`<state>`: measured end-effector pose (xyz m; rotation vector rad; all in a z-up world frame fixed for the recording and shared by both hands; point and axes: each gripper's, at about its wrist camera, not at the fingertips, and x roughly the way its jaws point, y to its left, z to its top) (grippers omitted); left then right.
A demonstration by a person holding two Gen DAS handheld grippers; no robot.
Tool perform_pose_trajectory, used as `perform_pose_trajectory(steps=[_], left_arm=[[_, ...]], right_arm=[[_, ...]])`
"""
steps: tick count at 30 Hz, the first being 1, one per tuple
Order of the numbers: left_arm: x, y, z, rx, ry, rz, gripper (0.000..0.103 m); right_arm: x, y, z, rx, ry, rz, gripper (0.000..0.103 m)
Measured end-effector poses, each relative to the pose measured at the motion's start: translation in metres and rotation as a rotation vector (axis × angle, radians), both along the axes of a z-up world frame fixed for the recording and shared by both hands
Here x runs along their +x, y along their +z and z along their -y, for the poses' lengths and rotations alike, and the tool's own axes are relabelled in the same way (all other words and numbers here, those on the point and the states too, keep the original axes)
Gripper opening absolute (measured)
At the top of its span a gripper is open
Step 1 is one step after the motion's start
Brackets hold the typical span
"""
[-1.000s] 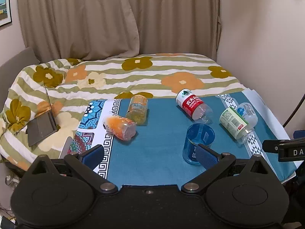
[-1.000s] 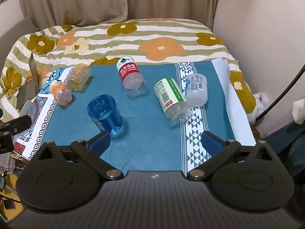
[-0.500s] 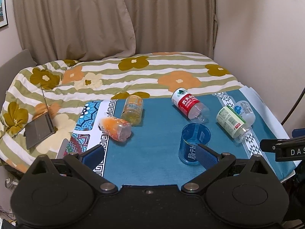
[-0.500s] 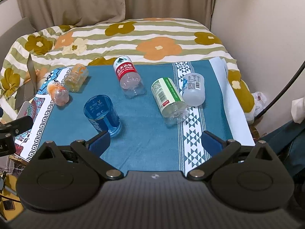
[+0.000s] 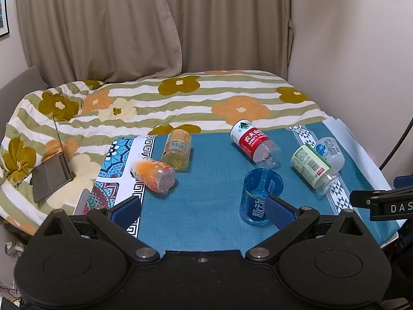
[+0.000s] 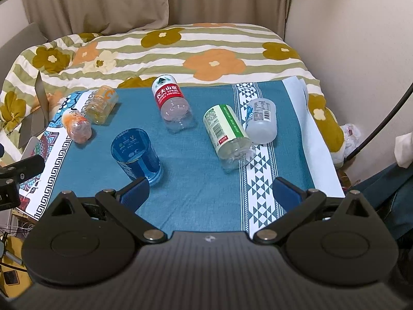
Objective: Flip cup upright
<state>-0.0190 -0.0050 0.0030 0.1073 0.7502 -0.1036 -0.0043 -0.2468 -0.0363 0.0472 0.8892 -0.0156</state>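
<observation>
left claw [image 5: 204, 208]: low over the near counter edge, aimed along the counter toward the bed; jaws wide, holding nothing. Right blue pad [image 5: 280, 211] overlaps the cup's base in view; contact can't be confirmed.
right claw [image 6: 210, 190]: same low forward pose, jaws wide, empty. Left pad [image 6: 135, 190] sits just beside the cup's base at 7 o'clock of it.
counter [image 5: 206, 222]: teal woven cloth, patterned white border strips on the left and right sides.
cup [image 5: 259, 196]: 1, translucent blue plastic cylinder with white print, standing upright with the rim on top, near-centre of the counter, about 6 o'clock from the red bottle. In the right wrist view it is at [image 6: 136, 152].
orange bottle [image 5: 153, 177]: 1, lying on its side at the left border strip, clear plastic, orange contents.
yellow bottle [image 5: 176, 149]: 1, on its side, just beside the orange one at its 1 o'clock.
red-label bottle [image 5: 254, 143]: 1, clear, lying down, 12 o'clock of the cup.
green-label bottle [image 5: 311, 166]: 1, clear, on its side, 2 o'clock of the cup.
white bottle [image 5: 330, 149]: 1, frosted, on its side, touching the green one.
bottle total: 5, all cut-off or capless ends unclear.
bed [image 5: 180, 100]: striped floral quilt behind the counter; laptop [image 5: 50, 174] open on it at far left.
</observation>
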Motion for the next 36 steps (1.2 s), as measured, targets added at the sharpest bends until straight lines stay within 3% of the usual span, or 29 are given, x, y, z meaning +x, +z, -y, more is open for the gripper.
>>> perform_pose_trajectory(steps=[36], left_arm=[[0.0047,0.0012,-0.0044,-0.010,0.016,0.019,0.103]], right_arm=[[0.0010,-0.0036,-0.0036,-0.005,-0.001,-0.007,0.103]])
